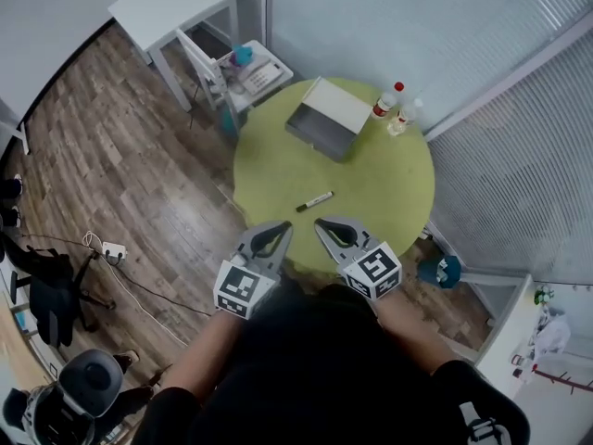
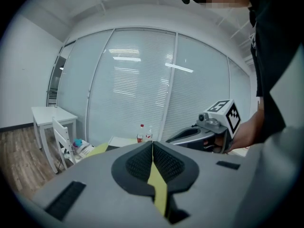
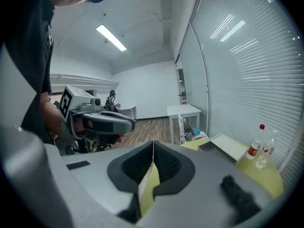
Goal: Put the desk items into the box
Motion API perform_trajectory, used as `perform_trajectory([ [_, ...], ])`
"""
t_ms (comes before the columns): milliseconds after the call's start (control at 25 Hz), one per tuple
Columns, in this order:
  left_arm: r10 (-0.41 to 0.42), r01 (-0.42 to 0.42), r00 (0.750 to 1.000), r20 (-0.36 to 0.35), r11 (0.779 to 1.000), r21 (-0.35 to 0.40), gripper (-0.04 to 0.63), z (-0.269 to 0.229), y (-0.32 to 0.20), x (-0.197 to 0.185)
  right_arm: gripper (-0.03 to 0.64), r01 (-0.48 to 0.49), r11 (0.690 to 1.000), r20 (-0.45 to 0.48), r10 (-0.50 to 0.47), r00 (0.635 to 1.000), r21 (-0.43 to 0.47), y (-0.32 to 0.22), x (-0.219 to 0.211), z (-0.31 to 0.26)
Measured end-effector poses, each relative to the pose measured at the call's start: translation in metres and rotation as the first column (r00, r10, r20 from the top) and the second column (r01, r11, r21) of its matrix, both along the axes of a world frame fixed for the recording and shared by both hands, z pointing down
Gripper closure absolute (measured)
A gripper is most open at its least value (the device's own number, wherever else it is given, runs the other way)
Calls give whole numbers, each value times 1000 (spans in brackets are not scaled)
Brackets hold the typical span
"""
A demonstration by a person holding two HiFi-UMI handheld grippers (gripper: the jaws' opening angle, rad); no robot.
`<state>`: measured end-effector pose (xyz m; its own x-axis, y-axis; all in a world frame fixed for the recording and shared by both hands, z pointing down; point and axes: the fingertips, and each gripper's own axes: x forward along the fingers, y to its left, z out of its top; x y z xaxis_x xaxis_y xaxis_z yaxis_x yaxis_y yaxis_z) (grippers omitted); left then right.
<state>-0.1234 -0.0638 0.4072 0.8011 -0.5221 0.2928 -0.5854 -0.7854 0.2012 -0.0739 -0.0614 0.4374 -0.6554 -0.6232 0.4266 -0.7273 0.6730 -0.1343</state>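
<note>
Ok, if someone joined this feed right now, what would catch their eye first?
The round yellow-green table fills the middle of the head view, with a grey-and-white box at its far side and a dark marker lying alone nearer the person. Two bottles stand at the far right edge, beside the box. The left gripper and right gripper hang side by side at the near edge, both shut and empty.

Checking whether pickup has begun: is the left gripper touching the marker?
Apart. The head view shows bare table between left gripper and marker.
</note>
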Motion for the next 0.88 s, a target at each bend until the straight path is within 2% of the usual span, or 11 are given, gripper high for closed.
perform_trajectory([
  [200, 60, -60, 998, -10, 998, -27, 581, 22, -19, 2, 598, -62, 997, -62, 59, 996, -41, -24, 8, 34],
  [360, 54, -55, 998, -20, 998, -29, 581, 38, -30, 9, 598, -54, 993, -122, 42, 992, -101, -37, 22, 72],
  [560, 15, -16, 1000, -15, 999, -38, 581, 64, -49, 18, 598, 16, 984, -197, -51, 979, -176, -55, 35, 123],
  [720, -33, 32, 999, -6, 998, -61, 581, 86, -65, 26, 597, 84, 968, -219, -138, 966, -237, -69, 40, 161],
  [880, -84, 84, 996, 2, 994, -66, 581, 105, -81, 32, 597, 186, 931, -279, -278, 919, -314, -74, 43, 206],
])
